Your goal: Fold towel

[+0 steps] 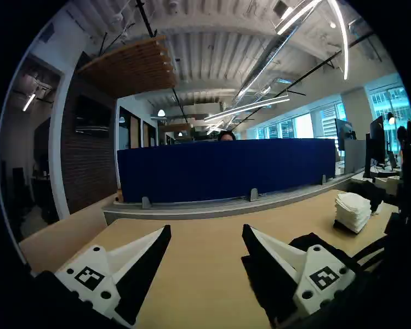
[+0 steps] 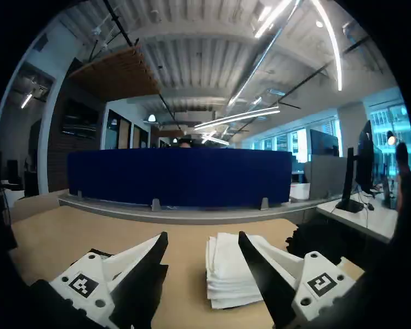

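1. So, our left gripper (image 1: 205,229) is spread wide above the table (image 1: 293,211), holding nothing.
2. Our right gripper (image 2: 203,236) is spread and empty too. The towel stack (image 2: 227,268) sits on the table just ahead of it, partly behind one finger.
3. We reckon the cloth is soft, light and floppy, so we'd pinch a top corner, not the whole pile.

Left gripper (image 1: 205,241) level, jaws spread wide, right gripper (image 2: 201,247) likewise agape, both holding nothing
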Demonstrator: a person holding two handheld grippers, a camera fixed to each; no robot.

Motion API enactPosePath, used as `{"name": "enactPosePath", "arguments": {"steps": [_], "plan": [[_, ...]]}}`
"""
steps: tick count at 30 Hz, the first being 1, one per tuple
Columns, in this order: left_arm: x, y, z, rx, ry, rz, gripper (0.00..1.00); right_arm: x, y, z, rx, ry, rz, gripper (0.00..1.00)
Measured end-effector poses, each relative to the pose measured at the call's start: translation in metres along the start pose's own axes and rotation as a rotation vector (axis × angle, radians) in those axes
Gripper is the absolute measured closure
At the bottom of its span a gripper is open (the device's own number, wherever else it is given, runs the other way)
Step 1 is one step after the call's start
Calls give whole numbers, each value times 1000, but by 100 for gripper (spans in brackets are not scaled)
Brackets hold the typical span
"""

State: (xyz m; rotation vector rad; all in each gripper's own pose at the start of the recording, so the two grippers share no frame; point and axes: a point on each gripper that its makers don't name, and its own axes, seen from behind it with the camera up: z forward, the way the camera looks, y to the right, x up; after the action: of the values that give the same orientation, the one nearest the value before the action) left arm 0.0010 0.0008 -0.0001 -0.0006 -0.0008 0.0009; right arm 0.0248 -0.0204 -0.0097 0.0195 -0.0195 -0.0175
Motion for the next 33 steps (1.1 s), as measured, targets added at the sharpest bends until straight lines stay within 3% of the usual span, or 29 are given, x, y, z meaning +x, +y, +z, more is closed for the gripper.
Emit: {"name": "enactPosePath", "arguments": {"steps": [5,9,14,18,24,27,33], "plan": [[13,8,-1,-5,-10,8,3,19,-3,-3,3,-17,-21,0],[19,7,1,8,-25,11,3,25,0,-2,6,-41,-37,0],[19,15,7,-19,-69,22,3,22,-4,1,55,-103,-61,0],[8,25,9,-76,-135,65,3,8,-19,-4,149,-194,-93,0],[-23,44,2,-177,-260,173,3,-19,-42,-21,320,-353,-133,0],[-36,57,-7,-241,-318,178,3,-34,-52,-33,395,-431,-155,0],[-62,75,-30,-346,-439,131,3,-60,-65,-53,506,-548,-198,0]]}}
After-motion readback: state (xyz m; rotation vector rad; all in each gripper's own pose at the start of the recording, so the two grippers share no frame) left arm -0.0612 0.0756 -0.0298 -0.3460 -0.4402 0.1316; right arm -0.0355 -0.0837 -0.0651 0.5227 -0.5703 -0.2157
